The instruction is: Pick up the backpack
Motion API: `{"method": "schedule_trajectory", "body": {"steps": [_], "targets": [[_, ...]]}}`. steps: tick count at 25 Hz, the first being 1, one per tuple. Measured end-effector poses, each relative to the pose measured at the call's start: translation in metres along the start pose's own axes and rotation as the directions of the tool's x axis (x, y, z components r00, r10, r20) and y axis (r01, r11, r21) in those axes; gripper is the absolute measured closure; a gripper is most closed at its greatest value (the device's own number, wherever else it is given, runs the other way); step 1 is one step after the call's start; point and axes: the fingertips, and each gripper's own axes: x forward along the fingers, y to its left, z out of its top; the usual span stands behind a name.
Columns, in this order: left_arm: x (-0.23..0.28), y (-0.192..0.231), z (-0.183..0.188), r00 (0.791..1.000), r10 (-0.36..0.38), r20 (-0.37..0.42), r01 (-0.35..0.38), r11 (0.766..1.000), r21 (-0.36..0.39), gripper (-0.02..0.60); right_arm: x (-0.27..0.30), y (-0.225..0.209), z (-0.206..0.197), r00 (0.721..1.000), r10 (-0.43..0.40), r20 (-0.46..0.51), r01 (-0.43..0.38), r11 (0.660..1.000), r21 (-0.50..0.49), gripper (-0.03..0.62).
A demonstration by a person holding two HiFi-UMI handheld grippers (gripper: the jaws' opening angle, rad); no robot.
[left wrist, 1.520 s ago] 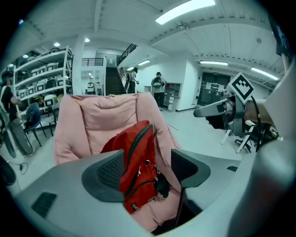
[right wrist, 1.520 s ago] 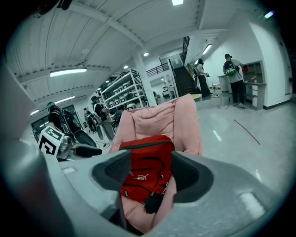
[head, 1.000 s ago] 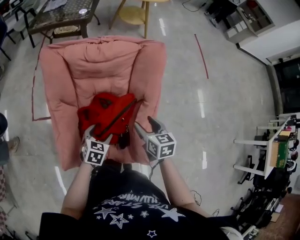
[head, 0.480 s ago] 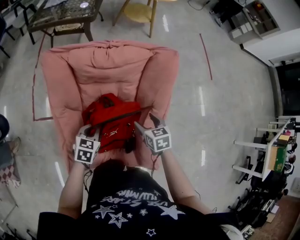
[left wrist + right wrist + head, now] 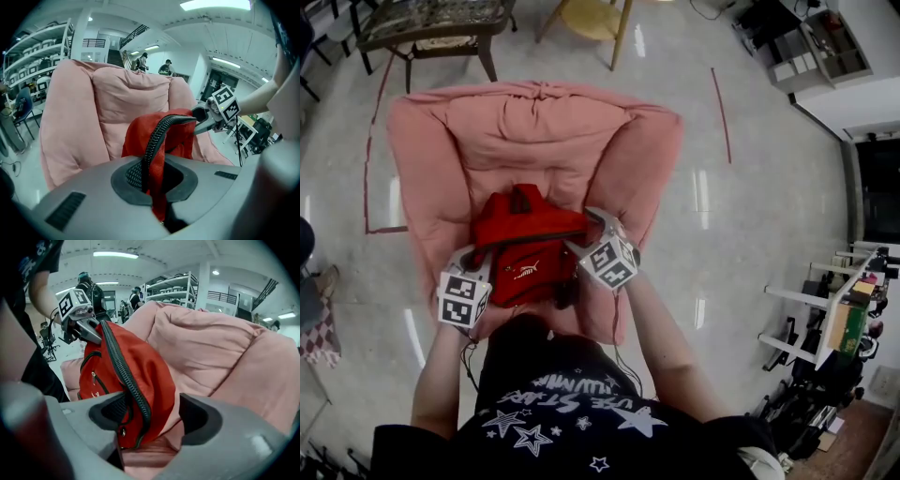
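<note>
A red backpack [image 5: 525, 258] with a black zipper lies on the seat of a pink cushioned chair [image 5: 534, 131], close to the person. My left gripper [image 5: 473, 255] is at its left edge. In the left gripper view, this gripper [image 5: 150, 176] is shut on the backpack's [image 5: 136, 136] red fabric and black zipper edge. My right gripper [image 5: 586, 232] is at the backpack's right side. In its own view, the right gripper [image 5: 150, 420] stands wide open, having just opened further. The backpack's [image 5: 140, 366] end lies between the jaws, but they do not press on it.
A dark table [image 5: 431, 19] and a wooden stool [image 5: 591, 19] stand behind the chair. Red tape lines [image 5: 722, 112] mark the glossy floor. White racks [image 5: 834, 319] stand at the right. The person's torso in a black shirt fills the lower middle.
My left gripper has shut on the backpack's left edge and drawn back toward the person. My right gripper has rolled and dropped beside the backpack's right side. The backpack has bunched upward.
</note>
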Motion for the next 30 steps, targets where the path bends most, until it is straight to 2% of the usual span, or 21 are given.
{"method": "schedule_trajectory", "body": {"steps": [4,5,6,9,11,13,15,18,23,27,30], "targets": [[0.003,0.0,0.002,1.0,0.008,0.006,-0.008,0.999,-0.037,0.569,0.018,-0.001,0.004,1.0,0.012,0.006,-0.012,0.999,0.036,0.255],[0.004,0.0,0.002,1.0,0.01,0.008,-0.01,0.999,-0.042,0.57,0.021,0.0,0.006,1.0,0.004,0.005,-0.004,0.999,0.039,0.288],[0.005,0.0,0.003,1.0,0.012,0.01,-0.011,0.999,-0.047,0.57,0.024,0.002,0.007,1.0,0.002,-0.001,-0.002,0.999,0.041,0.433],[0.002,0.001,0.002,1.0,0.022,0.018,-0.021,0.996,-0.09,0.57,0.023,0.016,0.009,1.0,0.026,-0.011,-0.026,0.998,0.065,0.571],[-0.004,-0.001,0.002,0.999,0.028,0.03,-0.024,0.991,-0.13,0.571,0.014,0.023,0.011,0.999,0.037,0.013,-0.039,0.987,0.157,0.58],[-0.011,-0.001,0.005,0.998,0.035,0.054,-0.026,0.986,-0.166,0.571,0.003,0.026,0.016,0.997,0.041,0.061,-0.057,0.954,0.293,0.582],[-0.02,-0.001,0.008,0.995,0.047,0.087,-0.027,0.975,-0.222,0.571,-0.006,0.027,0.025,0.995,0.031,0.099,-0.065,0.932,0.356,0.582],[-0.034,-0.007,0.009,0.99,0.061,0.128,-0.021,0.955,-0.294,0.571,-0.023,0.036,0.036,0.992,0.03,0.125,-0.071,0.936,0.346,0.583],[-0.068,-0.029,0.014,0.978,0.035,0.207,0.03,0.952,-0.304,0.571,-0.065,0.056,0.05,0.984,0.018,0.177,-0.074,0.947,0.313,0.583],[-0.095,-0.048,0.017,0.964,0.045,0.263,0.061,0.922,-0.383,0.571,-0.094,0.073,0.053,0.979,0.0,0.204,-0.063,0.951,0.303,0.585],[-0.108,-0.069,0.018,0.955,0.058,0.292,0.062,0.922,-0.383,0.572,-0.117,0.084,0.049,0.976,-0.01,0.218,-0.053,0.958,0.283,0.585]]}}
